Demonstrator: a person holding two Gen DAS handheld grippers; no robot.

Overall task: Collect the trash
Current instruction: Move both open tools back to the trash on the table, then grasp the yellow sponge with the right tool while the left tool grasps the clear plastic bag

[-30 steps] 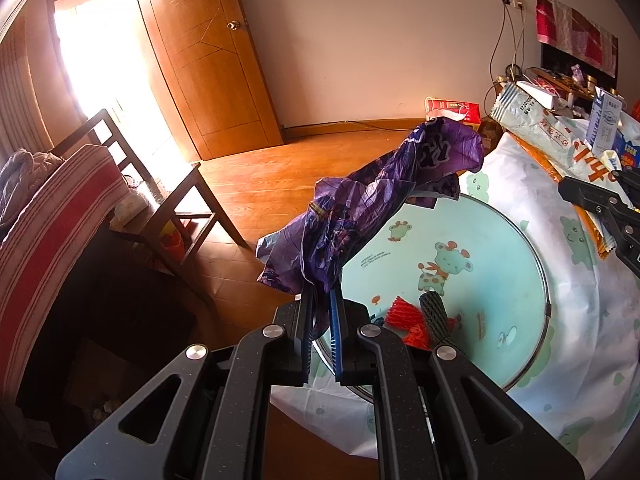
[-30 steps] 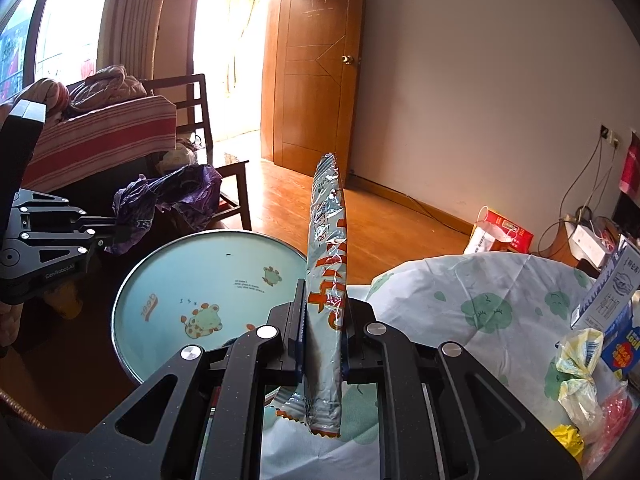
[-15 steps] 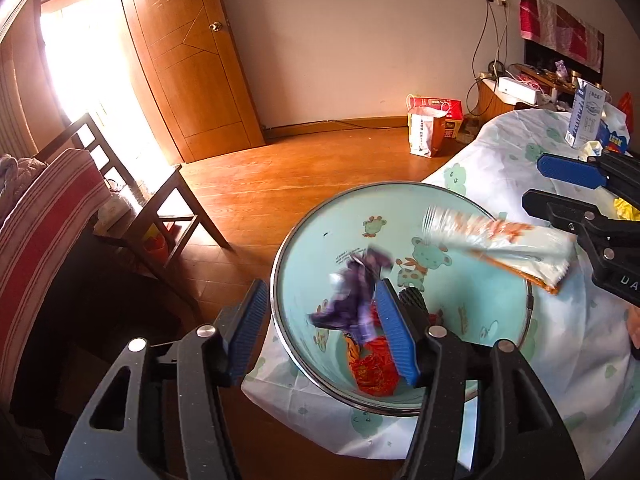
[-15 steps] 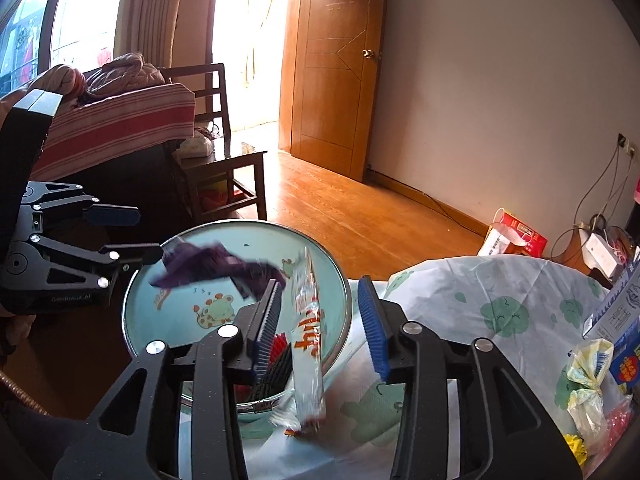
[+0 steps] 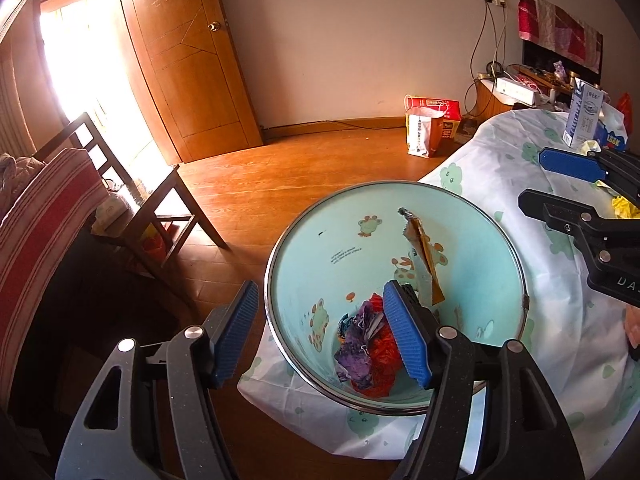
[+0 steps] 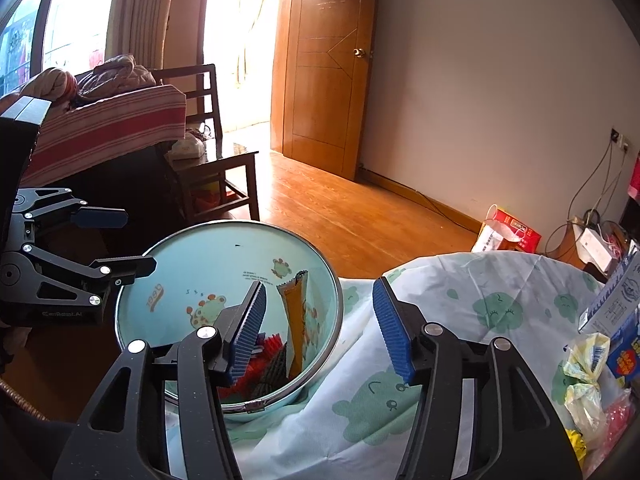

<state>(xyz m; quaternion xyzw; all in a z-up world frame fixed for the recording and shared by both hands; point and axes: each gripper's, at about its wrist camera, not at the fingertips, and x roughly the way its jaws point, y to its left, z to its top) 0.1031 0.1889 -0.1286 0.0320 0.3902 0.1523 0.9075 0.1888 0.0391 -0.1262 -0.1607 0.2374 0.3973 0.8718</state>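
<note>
Over the bin: both of our grippers hang above the pale green bin [image 5: 308, 248], which stands at the edge of the cloth-covered counter [image 5: 560, 312].
Left gripper: the left gripper [image 5: 320, 332] has its jaws apart and they are opening; nothing is between the blue pads, we only see the bin and the floor through the gap.
Right gripper: the right gripper [image 6: 318, 320] has its jaws apart and opening too; between them we see only the bin rim and the cloth, nothing is held.
Snack wrapper: the long orange and silver snack wrapper [image 6: 296, 320] is inside the bin, leaning on the inner wall nearest the counter. Its long axis is nearly upright, with the serrated end pointing up toward the rim and the lower end down among the other trash.
Purple bag: the crumpled purple bag [image 5: 358, 346] lies at the bottom of the bin, on red trash [image 5: 380, 368].
Hidden parts: our left pad covers part of the bottom in the left wrist view; our right pad covers most of the purple bag in the right wrist view. A dark ridged piece [image 6: 276, 364] beside the red trash we cannot identify.
Cut off: yellow and pink packets [image 6: 588, 364] on the counter are cut by the edge of the right wrist view.
</note>
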